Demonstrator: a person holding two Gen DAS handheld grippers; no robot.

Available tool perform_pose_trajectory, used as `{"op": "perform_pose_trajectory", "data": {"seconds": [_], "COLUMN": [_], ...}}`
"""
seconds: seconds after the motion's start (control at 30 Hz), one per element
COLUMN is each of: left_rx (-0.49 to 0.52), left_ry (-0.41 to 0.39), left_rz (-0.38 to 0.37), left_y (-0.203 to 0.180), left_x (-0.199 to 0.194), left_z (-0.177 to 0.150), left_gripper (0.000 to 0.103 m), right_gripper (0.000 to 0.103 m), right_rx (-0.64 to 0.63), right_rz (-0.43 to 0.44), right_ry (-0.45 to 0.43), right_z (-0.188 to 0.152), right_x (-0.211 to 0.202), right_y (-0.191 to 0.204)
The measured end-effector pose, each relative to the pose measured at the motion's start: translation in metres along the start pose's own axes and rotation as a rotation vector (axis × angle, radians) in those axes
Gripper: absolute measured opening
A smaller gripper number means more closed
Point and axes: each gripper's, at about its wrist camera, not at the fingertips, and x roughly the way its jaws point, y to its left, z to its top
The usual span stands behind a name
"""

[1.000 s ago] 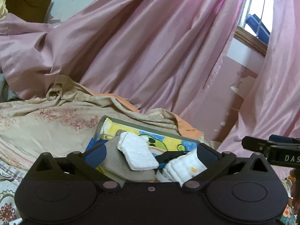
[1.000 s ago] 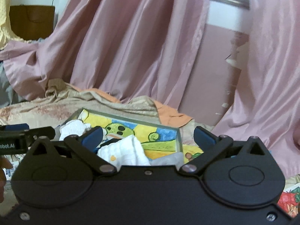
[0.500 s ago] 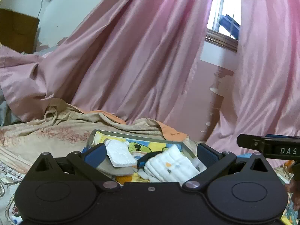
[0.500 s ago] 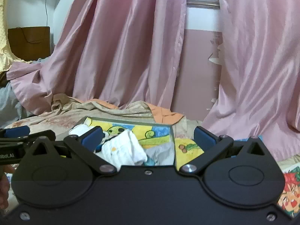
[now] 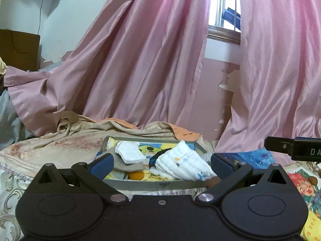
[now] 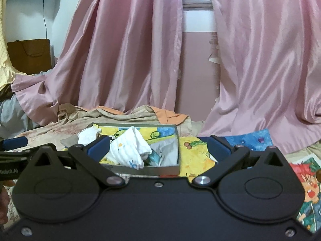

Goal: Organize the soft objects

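Observation:
A shallow grey box (image 5: pixel 160 184) with a cartoon-print lining lies on the bed, also in the right wrist view as the box (image 6: pixel 160 169). Inside it lie a folded white quilted cloth (image 5: pixel 184 163) (image 6: pixel 129 149), a small white sock (image 5: pixel 130 153) (image 6: pixel 88 136), a grey-beige cloth (image 5: pixel 122 163), a dark strap and something orange (image 5: pixel 136 174). My left gripper (image 5: pixel 160 162) is open in front of the box, nothing between its blue pads. My right gripper (image 6: pixel 159 147) is open too, a little back from the box's near wall.
Pink curtains (image 5: pixel 140 70) hang behind the bed, with a window (image 5: pixel 224 6) between them. A crumpled beige sheet (image 5: pixel 60 140) and orange fabric (image 5: pixel 184 133) lie beyond the box. A cartoon-print cover (image 6: pixel 305 184) spreads at right. A brown paper bag (image 6: pixel 30 55) stands far left.
Both grippers have drawn back and tilted up from the box; the box and its cloths now appear smaller and farther. Both stay open and empty.

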Motion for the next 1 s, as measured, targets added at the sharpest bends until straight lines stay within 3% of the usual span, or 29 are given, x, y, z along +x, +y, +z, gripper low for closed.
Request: {"op": "perform_pose_trajectory", "data": {"seconds": [0.5,1.0], "left_rx": [-0.031,-0.09], "left_ry": [0.042,0.072], "left_rz": [0.076,0.174], "left_y": [-0.004,-0.003], "left_x": [-0.046,-0.097], "left_z": [-0.022,-0.043], "left_gripper": [0.102,0.102], "right_gripper": [0.103,0.103], "right_rx": [0.024,0.016], "right_rz": [0.002,0.036], "right_ry": [0.02,0.033], "right_z": [-0.063,-0.119], "right_x": [-0.078,-0.157], "right_y": [-0.025,-0.005]}}
